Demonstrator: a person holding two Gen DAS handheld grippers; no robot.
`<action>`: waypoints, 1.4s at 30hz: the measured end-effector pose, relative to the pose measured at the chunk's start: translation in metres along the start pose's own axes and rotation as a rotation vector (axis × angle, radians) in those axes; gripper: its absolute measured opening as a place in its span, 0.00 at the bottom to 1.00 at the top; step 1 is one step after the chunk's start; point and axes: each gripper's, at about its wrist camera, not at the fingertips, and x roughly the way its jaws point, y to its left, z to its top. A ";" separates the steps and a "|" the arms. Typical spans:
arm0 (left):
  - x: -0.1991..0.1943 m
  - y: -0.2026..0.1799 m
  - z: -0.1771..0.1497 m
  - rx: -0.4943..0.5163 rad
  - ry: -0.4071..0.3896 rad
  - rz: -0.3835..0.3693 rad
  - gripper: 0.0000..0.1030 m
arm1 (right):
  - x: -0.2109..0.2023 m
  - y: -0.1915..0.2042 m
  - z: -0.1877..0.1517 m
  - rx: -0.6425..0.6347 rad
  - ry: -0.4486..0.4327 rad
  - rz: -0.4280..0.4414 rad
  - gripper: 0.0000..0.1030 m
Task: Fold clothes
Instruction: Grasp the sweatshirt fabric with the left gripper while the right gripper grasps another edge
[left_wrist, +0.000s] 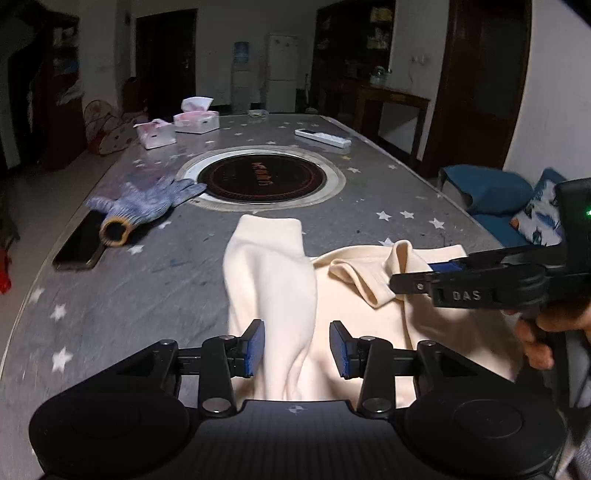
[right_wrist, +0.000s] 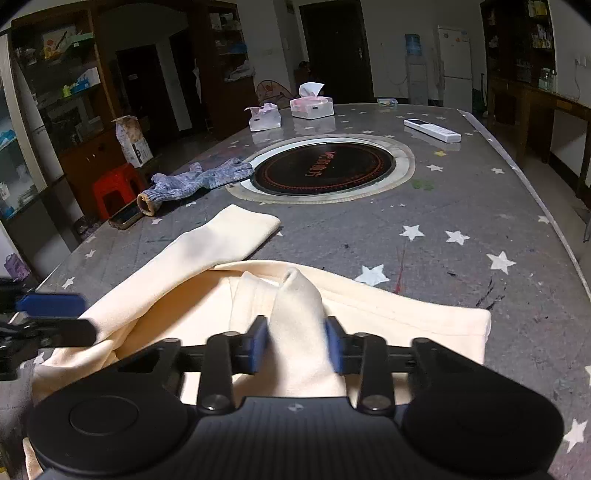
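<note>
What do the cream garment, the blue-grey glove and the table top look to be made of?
Cream garment: soft matte knit, probably cotton jersey or fleece, judging by its rounded folds and ribbed collar.
Glove: coarse knitted yarn, mottled blue-grey, with a visible stitch texture and a rolled cuff.
Table top: hard and glossy, perhaps a star-printed plastic cover; it mirrors the tissue boxes.

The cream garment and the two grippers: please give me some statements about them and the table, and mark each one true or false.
1. The right gripper pinches a fold of the cream garment. True.
2. The left gripper is clamped shut on the sleeve. False: its jaws stand open around the cloth.
3. A grey knitted glove lies beside the round cooktop. True.
4. The white remote lies on the garment. False: it lies apart, at the far side of the table.
</note>
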 end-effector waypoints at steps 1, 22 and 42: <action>0.003 -0.002 0.002 0.009 0.000 0.006 0.42 | -0.001 -0.001 0.000 0.002 -0.001 -0.002 0.20; -0.047 0.040 -0.019 -0.099 -0.058 0.039 0.06 | -0.109 -0.027 -0.032 0.027 -0.163 -0.180 0.07; -0.002 0.022 0.001 -0.053 -0.063 0.030 0.03 | -0.171 -0.046 -0.107 0.194 -0.162 -0.309 0.07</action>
